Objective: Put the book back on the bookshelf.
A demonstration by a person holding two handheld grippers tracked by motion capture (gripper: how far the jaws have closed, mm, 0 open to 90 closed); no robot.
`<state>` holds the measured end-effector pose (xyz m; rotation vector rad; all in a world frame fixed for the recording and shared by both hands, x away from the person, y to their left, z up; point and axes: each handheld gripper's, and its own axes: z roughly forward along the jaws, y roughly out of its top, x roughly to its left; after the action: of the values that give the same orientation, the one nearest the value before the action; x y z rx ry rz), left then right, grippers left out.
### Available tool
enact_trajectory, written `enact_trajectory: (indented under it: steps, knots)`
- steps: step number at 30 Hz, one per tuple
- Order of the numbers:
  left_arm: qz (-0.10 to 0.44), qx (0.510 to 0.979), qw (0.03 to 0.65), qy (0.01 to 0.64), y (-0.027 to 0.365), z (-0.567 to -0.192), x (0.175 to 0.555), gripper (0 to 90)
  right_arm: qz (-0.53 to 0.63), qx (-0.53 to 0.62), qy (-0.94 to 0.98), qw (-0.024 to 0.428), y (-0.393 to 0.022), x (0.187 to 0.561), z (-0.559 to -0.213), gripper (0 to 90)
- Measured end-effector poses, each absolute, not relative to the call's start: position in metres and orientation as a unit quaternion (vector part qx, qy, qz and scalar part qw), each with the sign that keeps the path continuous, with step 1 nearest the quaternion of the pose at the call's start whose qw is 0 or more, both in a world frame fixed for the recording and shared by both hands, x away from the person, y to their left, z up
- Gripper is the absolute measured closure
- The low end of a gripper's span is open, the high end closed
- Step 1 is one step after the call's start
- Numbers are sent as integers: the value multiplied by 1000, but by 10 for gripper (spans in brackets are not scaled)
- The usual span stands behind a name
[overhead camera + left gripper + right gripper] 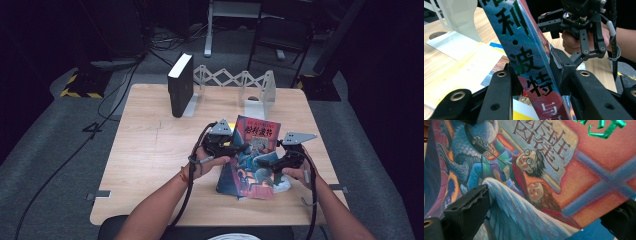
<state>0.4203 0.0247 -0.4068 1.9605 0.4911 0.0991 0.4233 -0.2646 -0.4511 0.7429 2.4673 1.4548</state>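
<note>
Overhead light falls evenly on the tabletop (150, 145), while the floor beyond its far edge and at both sides sinks into near-black. Shadows are short and soft. Both gripper views are blurred up close; green foil lettering glints in the right gripper view.

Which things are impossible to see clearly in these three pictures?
- High view: the lower books lie under the picture book, so their count is unclear.
- Right gripper view: the right gripper has its right jaw cut by the edge.
- Left gripper view: the left gripper covers part of the spine text.
</note>
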Motion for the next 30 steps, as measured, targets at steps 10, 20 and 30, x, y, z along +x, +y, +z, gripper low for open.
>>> enact_trajectory:
  steps: [10, 20, 30]
  knots:
    - [15, 815, 526, 243, 28, -415, 431, 608, 504, 257, 819, 98, -268, 421, -447, 162]
    - [-53, 808, 525, 261, 33, -422, 448, 586, 539, 238, 800, 116, -275, 417, -441, 320]
    - [8, 802, 556, 218, 34, -402, 427, 681, 529, 243, 805, 116, -270, 419, -430, 296]
